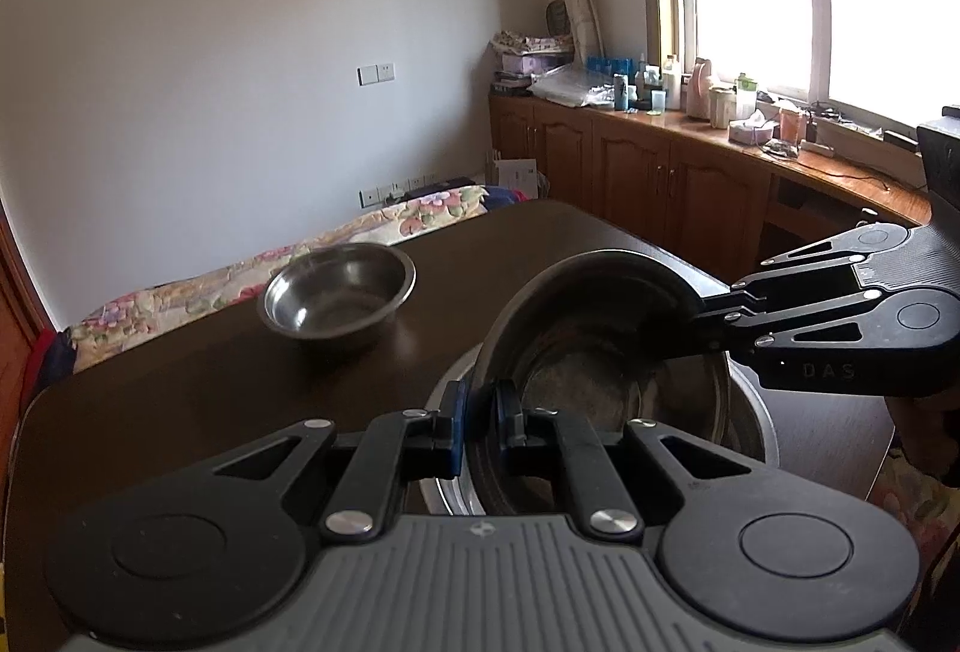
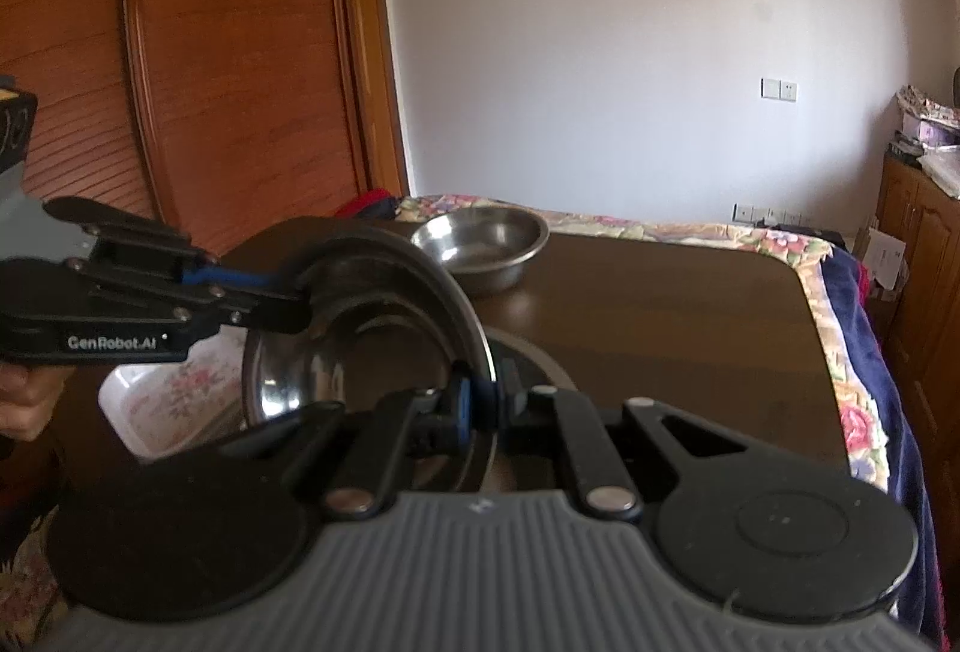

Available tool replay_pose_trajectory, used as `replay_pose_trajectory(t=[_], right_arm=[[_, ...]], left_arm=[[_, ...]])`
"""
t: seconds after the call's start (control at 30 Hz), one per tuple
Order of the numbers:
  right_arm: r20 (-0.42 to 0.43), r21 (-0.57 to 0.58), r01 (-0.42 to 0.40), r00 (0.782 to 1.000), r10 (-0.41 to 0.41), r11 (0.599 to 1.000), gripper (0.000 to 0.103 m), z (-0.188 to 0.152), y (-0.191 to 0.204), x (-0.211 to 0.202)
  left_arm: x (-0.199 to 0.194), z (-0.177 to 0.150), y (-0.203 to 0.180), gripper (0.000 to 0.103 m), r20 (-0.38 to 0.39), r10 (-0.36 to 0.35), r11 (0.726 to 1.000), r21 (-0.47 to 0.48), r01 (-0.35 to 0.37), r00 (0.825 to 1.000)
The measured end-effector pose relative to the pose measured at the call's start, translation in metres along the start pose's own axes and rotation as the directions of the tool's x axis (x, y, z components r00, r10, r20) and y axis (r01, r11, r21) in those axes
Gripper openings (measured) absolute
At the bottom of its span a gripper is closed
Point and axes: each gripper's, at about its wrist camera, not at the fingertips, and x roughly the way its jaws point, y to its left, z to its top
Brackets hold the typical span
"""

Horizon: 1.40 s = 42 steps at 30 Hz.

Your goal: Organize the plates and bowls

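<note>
A steel bowl (image 1: pixel 588 316) is held tilted on edge above a larger steel plate (image 1: pixel 750 430) on the dark table. My left gripper (image 1: pixel 478 427) is shut on the bowl's near rim. My right gripper (image 1: pixel 711 325) is shut on its right rim. In the right wrist view the same bowl (image 2: pixel 360 328) stands tilted; my right gripper (image 2: pixel 483 400) pinches its rim and my left gripper (image 2: pixel 294 307) grips the far side. A second steel bowl (image 1: pixel 339 295) sits upright farther back on the table; it also shows in the right wrist view (image 2: pixel 480 241).
The dark wooden table (image 1: pixel 180 382) has a floral cloth (image 1: pixel 198 286) along its far edge. A white floral dish (image 2: pixel 162 400) lies left below the bowl. Wooden cabinets (image 1: pixel 630 166) with bottles stand under the window. A wooden wardrobe (image 2: pixel 210 52) stands left.
</note>
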Motion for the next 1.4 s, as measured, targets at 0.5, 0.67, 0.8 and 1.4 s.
replay_pose_trajectory(t=[0.5,0.67,0.8,1.4], right_arm=[[-0.033,-0.014,0.019,0.999,-0.02,1.0,0.011,-0.014,0.0,0.018],[-0.028,-0.029,0.027,0.999,-0.028,0.999,0.011,-0.016,-0.001,0.02],[-0.023,-0.041,0.035,0.999,-0.036,0.999,0.012,-0.018,0.001,0.02],[0.066,-0.102,0.101,0.993,-0.094,0.99,0.019,-0.03,0.01,0.022]], left_arm=[[0.023,-0.022,0.003,0.027,-0.04,0.004,0.999,-0.042,-0.006,0.999],[0.026,-0.022,0.003,0.027,-0.037,0.011,0.999,-0.044,-0.012,0.999],[0.027,-0.025,0.002,0.027,-0.03,0.011,0.999,-0.046,-0.012,1.0],[0.022,-0.05,-0.002,0.028,0.071,0.047,0.994,-0.105,-0.04,0.996]])
